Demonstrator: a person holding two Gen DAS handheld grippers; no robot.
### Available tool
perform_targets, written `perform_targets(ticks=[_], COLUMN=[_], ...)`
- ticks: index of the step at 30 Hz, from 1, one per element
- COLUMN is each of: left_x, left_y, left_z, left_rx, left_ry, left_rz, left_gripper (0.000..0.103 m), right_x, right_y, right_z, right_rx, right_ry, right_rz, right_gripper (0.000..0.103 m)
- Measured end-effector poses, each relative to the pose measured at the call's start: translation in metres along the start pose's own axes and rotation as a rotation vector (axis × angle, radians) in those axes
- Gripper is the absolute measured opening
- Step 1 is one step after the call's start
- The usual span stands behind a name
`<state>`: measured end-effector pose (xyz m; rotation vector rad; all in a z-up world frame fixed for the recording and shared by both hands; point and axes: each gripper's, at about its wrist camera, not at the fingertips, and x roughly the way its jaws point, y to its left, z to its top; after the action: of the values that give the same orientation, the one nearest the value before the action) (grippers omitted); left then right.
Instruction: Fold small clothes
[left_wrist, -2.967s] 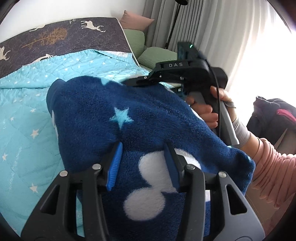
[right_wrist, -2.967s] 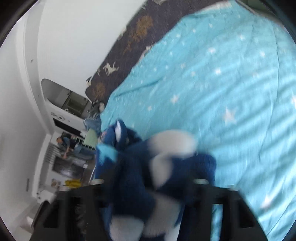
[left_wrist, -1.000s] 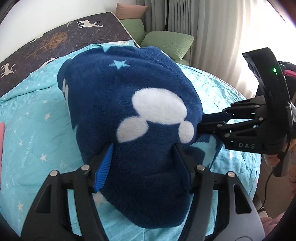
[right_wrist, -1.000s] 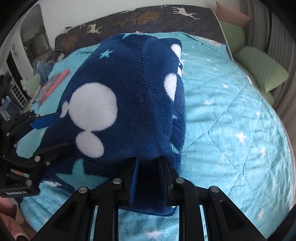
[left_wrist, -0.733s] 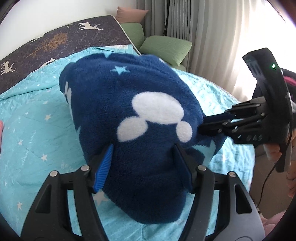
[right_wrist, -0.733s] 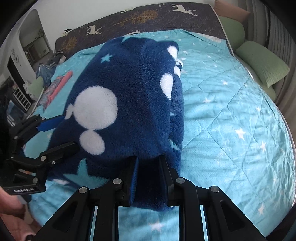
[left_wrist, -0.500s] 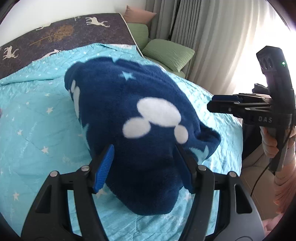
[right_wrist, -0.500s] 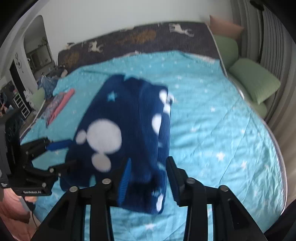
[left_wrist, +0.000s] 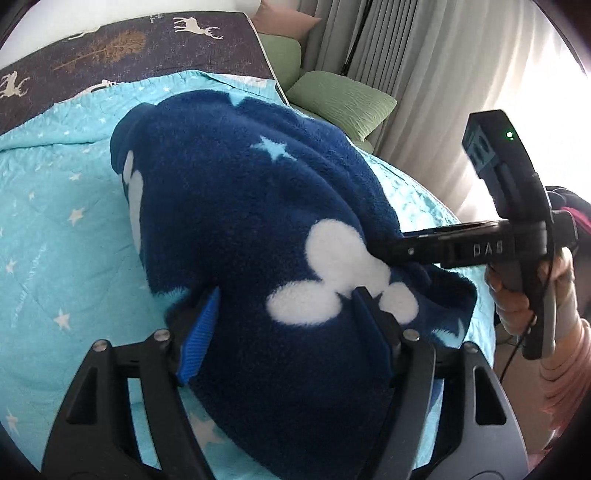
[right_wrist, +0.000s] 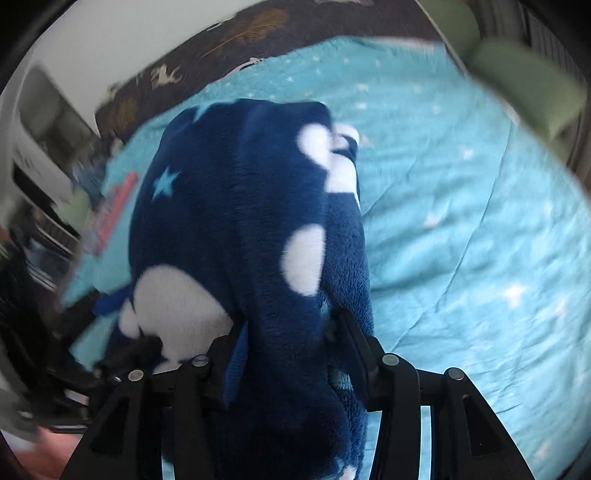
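A folded navy fleece garment (left_wrist: 251, 221) with white mouse-head shapes and pale stars lies on the turquoise star quilt (left_wrist: 44, 229). My left gripper (left_wrist: 286, 314) is open around its near end, jaws wide apart with fleece between them. My right gripper (right_wrist: 288, 332) is open around the garment (right_wrist: 236, 206) at its near edge, with thick fleece bulging between the fingers. In the left wrist view the right gripper (left_wrist: 384, 251) reaches in from the right and touches the fleece beside the white shape.
Dark deer-print bedding (left_wrist: 110, 44) lies at the bed's head. Green pillows (left_wrist: 340, 103) and grey curtains (left_wrist: 406, 74) are at the right. A pink item (right_wrist: 114, 206) lies on the quilt's left side. The bed edge runs at the right.
The right gripper let go of the garment, pulled away, then came back in and now straddles the fleece again. The left gripper stayed open around the near end.
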<state>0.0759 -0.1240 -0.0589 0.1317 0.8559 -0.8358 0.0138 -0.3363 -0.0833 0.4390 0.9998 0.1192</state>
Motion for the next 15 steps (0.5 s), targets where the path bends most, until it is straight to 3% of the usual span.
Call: perform_targets(ticks=[2,7,11,13,15], left_x=[-0.001,-0.005,-0.031,-0.040,-0.038], left_y=[-0.001,-0.003,-0.007,-0.007,0.002], left_z=[-0.001,0.004,0.023,0.034,0.047], left_rx=[0.008,0.000,0.045,0.067,0.043], left_ry=[-0.002,0.007,-0.026,-0.055,-0.032], left_rz=[0.006,0.011,0.029,0.082,0.110], left_gripper=[0.072,0.072,0.072,0.072,0.072], right_x=[0.001,-0.002,-0.024,-0.047,-0.067], right_y=[-0.004,0.008,0.015,0.024,0.036], right_z=[0.000,-0.004,0.004,0.013,0.023], right_rx=[0.004,-0.053,-0.040,-0.083,-0.139], right_ry=[0.006,-0.022,-0.035,-0.114,-0.184], right_rz=[0.018,-0.045,-0.055,-0.102,-0.169], right_gripper=[0.048,0.049,0.049,0.047,0.042])
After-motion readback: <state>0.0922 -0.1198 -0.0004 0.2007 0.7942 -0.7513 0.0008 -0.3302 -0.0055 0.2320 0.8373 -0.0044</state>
